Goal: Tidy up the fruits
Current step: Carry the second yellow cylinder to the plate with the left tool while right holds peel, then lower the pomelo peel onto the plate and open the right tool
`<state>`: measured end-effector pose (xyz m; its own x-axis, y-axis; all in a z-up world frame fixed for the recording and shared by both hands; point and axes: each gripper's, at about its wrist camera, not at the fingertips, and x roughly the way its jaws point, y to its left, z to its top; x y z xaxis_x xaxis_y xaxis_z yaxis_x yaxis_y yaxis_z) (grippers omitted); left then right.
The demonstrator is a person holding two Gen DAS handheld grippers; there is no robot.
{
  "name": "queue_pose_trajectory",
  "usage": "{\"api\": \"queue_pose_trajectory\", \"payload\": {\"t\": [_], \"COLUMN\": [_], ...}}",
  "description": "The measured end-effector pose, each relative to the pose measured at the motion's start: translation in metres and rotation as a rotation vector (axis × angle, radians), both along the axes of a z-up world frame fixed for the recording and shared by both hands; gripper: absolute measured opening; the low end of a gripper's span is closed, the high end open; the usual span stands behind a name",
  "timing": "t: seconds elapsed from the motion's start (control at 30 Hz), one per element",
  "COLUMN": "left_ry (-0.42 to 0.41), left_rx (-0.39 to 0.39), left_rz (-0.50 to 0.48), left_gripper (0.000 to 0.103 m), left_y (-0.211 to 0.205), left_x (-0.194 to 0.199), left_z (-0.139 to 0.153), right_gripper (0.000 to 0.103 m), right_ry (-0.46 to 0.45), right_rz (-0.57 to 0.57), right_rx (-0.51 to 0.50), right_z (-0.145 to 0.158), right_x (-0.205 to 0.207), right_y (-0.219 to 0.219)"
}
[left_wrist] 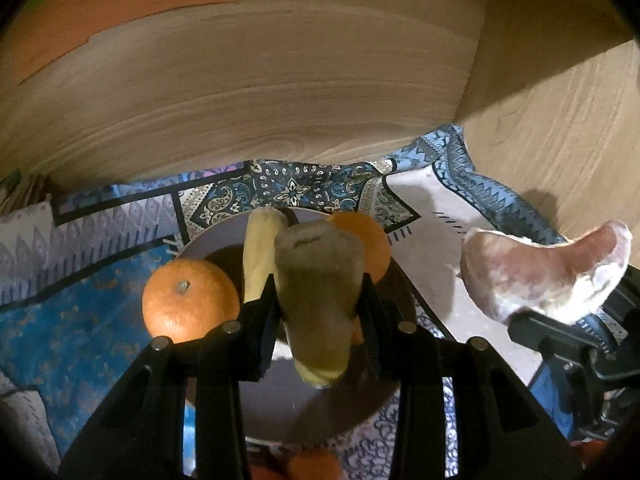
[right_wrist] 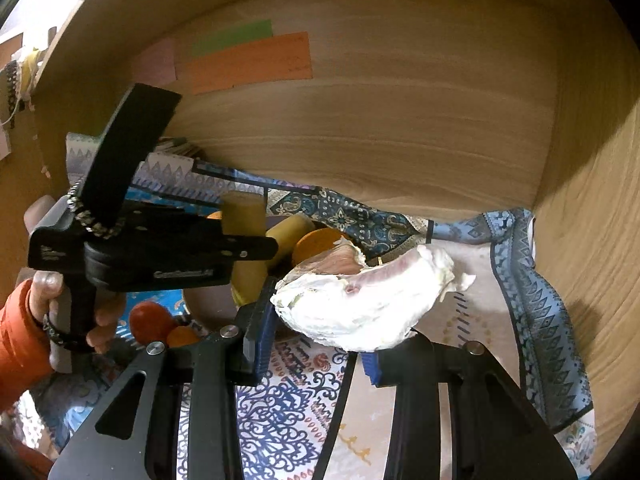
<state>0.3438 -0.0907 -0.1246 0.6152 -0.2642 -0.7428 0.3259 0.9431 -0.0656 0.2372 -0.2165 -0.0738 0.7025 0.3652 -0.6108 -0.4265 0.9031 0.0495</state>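
Your right gripper (right_wrist: 316,344) is clamped on a peeled pomelo segment (right_wrist: 360,308), white pith out and pink flesh along its top edge, held above the patterned cloth (right_wrist: 280,400). To your left, your hand (right_wrist: 72,308) grips the left gripper (right_wrist: 244,236), which pinches a banana piece (right_wrist: 240,216) upright over the plate (right_wrist: 208,304), just beside an orange (right_wrist: 316,242)

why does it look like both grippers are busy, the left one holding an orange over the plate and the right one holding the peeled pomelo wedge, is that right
Not quite. The left gripper is shut on a banana piece, not an orange; the left wrist view shows it clamped between the fingers above the plate. The orange sits loose on the plate's left rim. The right gripper does hold the peeled pomelo wedge.
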Motion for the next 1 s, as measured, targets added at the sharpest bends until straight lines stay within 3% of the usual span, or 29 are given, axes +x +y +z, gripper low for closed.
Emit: {"api": "queue_pose_trajectory", "payload": {"t": [0.07,0.17,0.5,0.63,1.0], "left_ry": [-0.016,-0.040,-0.090,-0.096,-0.076], "left_rx": [0.028,0.010,0.005,0.034,0.022], "left_rz": [0.011,0.023,0.075,0.116,0.201], "left_gripper": [0.042,0.054,0.055,0.055,0.055], "left_y": [-0.002,0.002,0.043,0.068,0.124], "left_x": [0.003,0.005,-0.022,-0.040,-0.068], "left_z": [0.002,0.010,0.028,0.025,0.014], "right_gripper": [0.033,0.033,0.033,0.033,0.033], "right_ry": [0.003,0.010,0.013,0.014,0.023], "right_rz": [-0.001,-0.001,0.038,0.065,0.118], "right_rx": [-0.001,0.001,-0.010,-0.019,-0.092], "right_z": [-0.001,-0.002,0.000,0.001,-0.003], "right_x": [0.002,0.005,0.008,0.011,0.045], "right_y": [0.000,0.002,0.021,0.036,0.087]}}
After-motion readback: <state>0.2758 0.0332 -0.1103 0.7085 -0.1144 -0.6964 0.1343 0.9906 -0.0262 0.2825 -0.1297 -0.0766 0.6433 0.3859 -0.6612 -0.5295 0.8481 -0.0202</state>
